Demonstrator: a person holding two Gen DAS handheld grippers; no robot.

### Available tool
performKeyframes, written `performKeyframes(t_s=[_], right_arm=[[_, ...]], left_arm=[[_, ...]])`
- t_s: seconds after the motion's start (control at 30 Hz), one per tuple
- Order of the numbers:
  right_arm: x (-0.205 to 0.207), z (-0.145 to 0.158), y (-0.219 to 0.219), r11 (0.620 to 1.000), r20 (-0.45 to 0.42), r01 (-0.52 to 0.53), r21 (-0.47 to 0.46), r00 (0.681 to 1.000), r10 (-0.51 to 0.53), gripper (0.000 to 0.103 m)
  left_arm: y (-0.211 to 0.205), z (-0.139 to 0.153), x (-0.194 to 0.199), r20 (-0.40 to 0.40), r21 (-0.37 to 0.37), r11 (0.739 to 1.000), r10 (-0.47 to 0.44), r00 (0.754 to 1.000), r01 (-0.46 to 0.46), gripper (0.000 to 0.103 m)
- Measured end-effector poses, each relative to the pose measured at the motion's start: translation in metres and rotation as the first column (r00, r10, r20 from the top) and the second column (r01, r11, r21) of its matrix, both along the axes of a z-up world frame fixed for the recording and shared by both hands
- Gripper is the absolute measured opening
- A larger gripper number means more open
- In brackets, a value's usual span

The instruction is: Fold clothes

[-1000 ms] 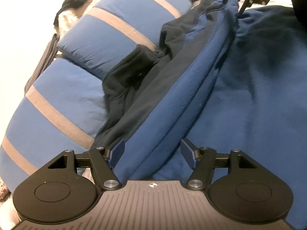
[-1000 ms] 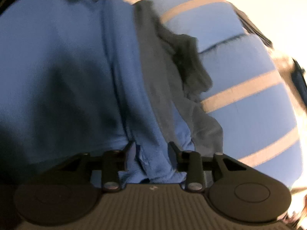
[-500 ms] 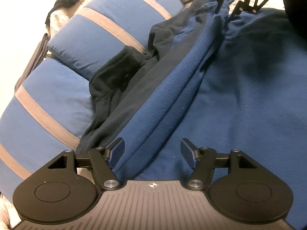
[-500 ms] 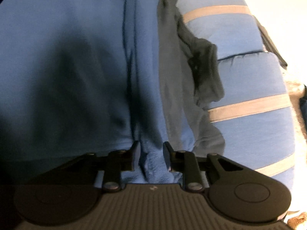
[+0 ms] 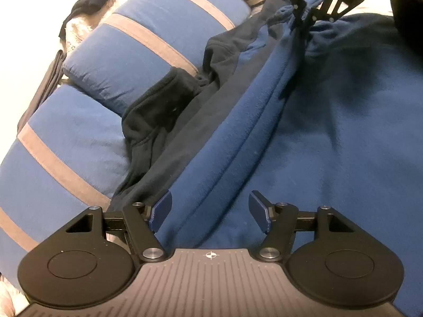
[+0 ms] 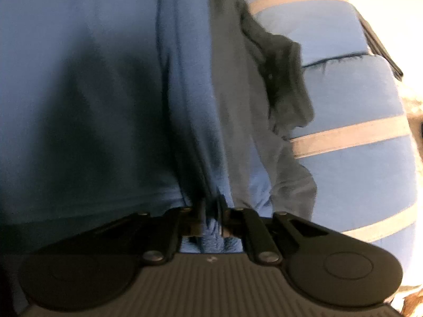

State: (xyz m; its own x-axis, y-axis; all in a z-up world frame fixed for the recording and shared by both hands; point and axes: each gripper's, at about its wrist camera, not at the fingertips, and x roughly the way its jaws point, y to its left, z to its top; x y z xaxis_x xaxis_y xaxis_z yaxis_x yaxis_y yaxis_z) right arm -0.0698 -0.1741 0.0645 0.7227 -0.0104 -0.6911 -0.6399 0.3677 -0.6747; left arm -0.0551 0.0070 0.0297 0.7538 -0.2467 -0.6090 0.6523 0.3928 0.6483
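My left gripper (image 5: 210, 211) is hovering low over the blue fleece garment (image 5: 330, 137), its 2 blue pads standing well apart with a raised fold of the fleece running up between them; the pads are not pressing on it. From this camera I am seeing the fold stretching away as a long ridge toward the top of the frame, where my right gripper (image 5: 304, 21) is pinching the far end of it, the cloth bunching under its black linkage. Only this view is showing that pinch from outside.

My right gripper's own camera is giving the close side of the same grip: its jaws are closing, and the fleece (image 6: 105, 92) is gathering into a tight crease between the 2 fingers (image 6: 220, 208), which are already squeezing it. This view is blurred and dim, and my left gripper is not appearing in it.

Beside the blue fleece, both cameras are showing a dark grey garment (image 5: 164, 111) lying crumpled along its edge, 1 cuff-like end flopping toward the pillows. The right camera is showing it (image 6: 280, 84) on the right of the fleece, the left camera on the left.

Beyond that, 2 blue pillows with tan stripes (image 5: 87, 137) are lying side by side, touching. The left camera alone is also catching dark cloth (image 5: 87, 2) past the pillows, against a bright washed-out background.
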Motion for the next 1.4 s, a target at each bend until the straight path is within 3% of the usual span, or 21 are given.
performKeyframes(t_s=[0.1, 0.17, 0.23, 0.33, 0.43, 0.53, 0.67, 0.73, 0.83, 1.1, 1.23, 1.4], right_arm=[[0.003, 0.015, -0.006, 0.998, -0.015, 0.025, 0.059, 1.000, -0.024, 0.011], [0.005, 0.021, -0.009, 0.997, -0.015, 0.032, 0.075, 0.999, -0.031, 0.010], [0.007, 0.026, -0.011, 0.995, -0.021, 0.040, 0.087, 0.999, -0.038, 0.010], [0.010, 0.031, -0.015, 0.992, -0.034, 0.048, 0.115, 0.998, -0.045, 0.010], [0.010, 0.028, -0.016, 0.994, -0.042, 0.035, 0.108, 0.999, -0.030, 0.010], [0.007, 0.022, -0.016, 0.995, -0.052, 0.017, 0.094, 0.999, -0.012, 0.010], [0.000, 0.017, -0.017, 0.995, -0.060, 0.004, 0.099, 0.998, 0.002, 0.013], [-0.002, 0.015, -0.018, 0.994, -0.046, -0.008, 0.107, 0.999, 0.013, 0.030], [-0.011, 0.012, -0.020, 0.992, -0.024, -0.039, 0.116, 0.999, 0.042, 0.038], [-0.026, 0.002, -0.006, 0.993, 0.007, -0.111, 0.047, 0.994, 0.111, 0.038], [-0.027, -0.001, 0.004, 0.990, 0.025, -0.139, 0.000, 0.990, 0.139, 0.047], [-0.020, -0.015, 0.012, 0.989, 0.006, -0.123, -0.082, 0.992, 0.124, 0.043]], left_arm=[[-0.008, -0.009, 0.008, 0.019, 0.057, 0.998, -0.013, 1.000, 0.011, 0.063], [-0.012, -0.016, 0.014, 0.020, 0.102, 0.995, -0.021, 1.000, 0.019, 0.056], [-0.016, -0.024, 0.019, 0.017, 0.147, 0.989, -0.024, 1.000, 0.021, 0.039], [-0.021, -0.035, 0.026, 0.021, 0.202, 0.979, -0.024, 0.999, 0.019, 0.033], [-0.024, -0.036, 0.031, 0.020, 0.209, 0.978, -0.002, 1.000, -0.002, 0.017], [-0.021, -0.028, 0.031, 0.007, 0.178, 0.984, 0.014, 1.000, -0.015, 0.010], [-0.014, -0.018, 0.023, 0.011, 0.153, 0.988, 0.005, 1.000, -0.007, 0.009], [-0.012, -0.016, 0.018, 0.023, 0.153, 0.988, -0.004, 1.000, 0.000, 0.008], [-0.010, -0.010, 0.013, 0.047, 0.136, 0.991, 0.001, 0.999, -0.007, 0.008], [-0.006, 0.009, 0.023, 0.023, 0.042, 0.997, 0.064, 0.998, -0.065, 0.008], [-0.007, 0.013, 0.025, 0.020, 0.024, 0.997, 0.071, 0.997, -0.071, 0.008], [-0.005, 0.013, 0.026, 0.004, 0.006, 0.996, 0.088, 0.996, -0.088, 0.008]])
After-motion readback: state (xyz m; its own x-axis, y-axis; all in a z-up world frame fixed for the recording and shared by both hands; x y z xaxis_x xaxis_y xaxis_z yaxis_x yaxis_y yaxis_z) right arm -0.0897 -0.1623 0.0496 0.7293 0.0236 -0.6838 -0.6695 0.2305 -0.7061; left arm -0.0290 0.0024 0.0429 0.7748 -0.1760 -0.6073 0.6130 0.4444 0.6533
